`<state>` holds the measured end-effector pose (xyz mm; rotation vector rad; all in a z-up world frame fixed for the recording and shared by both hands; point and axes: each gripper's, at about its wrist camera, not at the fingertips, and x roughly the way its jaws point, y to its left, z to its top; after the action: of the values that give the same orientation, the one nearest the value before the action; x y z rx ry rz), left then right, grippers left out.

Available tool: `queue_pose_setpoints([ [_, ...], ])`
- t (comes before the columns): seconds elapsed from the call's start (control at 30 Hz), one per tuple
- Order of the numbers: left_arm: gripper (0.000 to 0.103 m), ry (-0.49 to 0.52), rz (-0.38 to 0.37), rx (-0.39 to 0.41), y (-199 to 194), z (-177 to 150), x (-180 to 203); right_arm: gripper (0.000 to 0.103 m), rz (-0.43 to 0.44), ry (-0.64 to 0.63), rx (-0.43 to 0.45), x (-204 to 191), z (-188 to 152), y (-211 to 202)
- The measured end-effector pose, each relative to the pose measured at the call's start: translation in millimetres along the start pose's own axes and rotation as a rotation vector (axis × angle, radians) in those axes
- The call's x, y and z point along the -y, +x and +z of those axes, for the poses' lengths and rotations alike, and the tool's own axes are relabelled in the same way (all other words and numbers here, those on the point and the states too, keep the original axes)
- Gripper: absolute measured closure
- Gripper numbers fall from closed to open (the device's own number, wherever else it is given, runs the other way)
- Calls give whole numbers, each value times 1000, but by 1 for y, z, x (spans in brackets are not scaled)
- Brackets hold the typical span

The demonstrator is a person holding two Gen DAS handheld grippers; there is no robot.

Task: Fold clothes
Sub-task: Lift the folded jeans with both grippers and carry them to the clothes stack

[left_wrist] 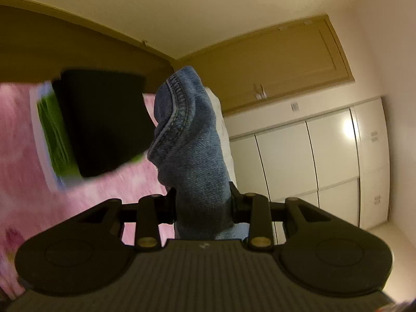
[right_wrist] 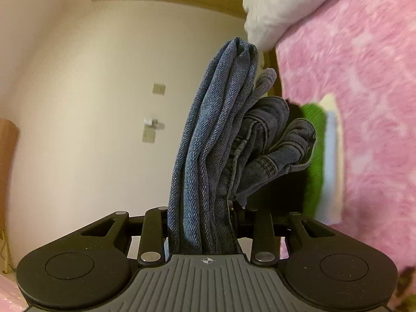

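Blue denim jeans [left_wrist: 191, 140] rise bunched from between the fingers of my left gripper [left_wrist: 202, 202], which is shut on the fabric; a stitched seam runs along the bundle's left edge. In the right wrist view the same jeans [right_wrist: 208, 156] stand in long folds, clamped by my right gripper [right_wrist: 201, 221], also shut on them. A waistband part [right_wrist: 280, 153] flops to the right. Both grippers' fingertips are hidden by the cloth. A pile of folded clothes, black on top [left_wrist: 104, 122] with green [left_wrist: 52, 127] beneath, lies on the pink bedspread [left_wrist: 20, 135].
The pink floral bedspread [right_wrist: 364, 104] fills the right of the right wrist view, with a white pillow [right_wrist: 280, 7] at its top. White wardrobe doors [left_wrist: 312, 156] and brown upper cabinets [left_wrist: 273, 67] stand on the right of the left wrist view. A pale wall [right_wrist: 91, 91] carries switches.
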<state>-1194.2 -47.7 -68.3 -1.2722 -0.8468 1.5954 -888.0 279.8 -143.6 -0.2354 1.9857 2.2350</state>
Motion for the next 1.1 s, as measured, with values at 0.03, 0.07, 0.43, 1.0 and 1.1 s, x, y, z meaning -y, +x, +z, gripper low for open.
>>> queue_pose_setpoints([
  [0.03,73,-4,7,8,4,13,-6,71,-5,-7,-13,0,1,19],
  [0.07,73,-8,11,14,7,24,-10,71,-9,-10,-24,-1,4,38],
  [0.43,73,7,-34,52,88,114,-42,71,0,-71,-51,8,55,177],
  [1.0,69,9,120,-20,146,109,-153,59,-223,56,-147,76,37,211],
  [1.1,68,28,152,-35,142,112,-144,51,-289,6,-128,58,51,205],
])
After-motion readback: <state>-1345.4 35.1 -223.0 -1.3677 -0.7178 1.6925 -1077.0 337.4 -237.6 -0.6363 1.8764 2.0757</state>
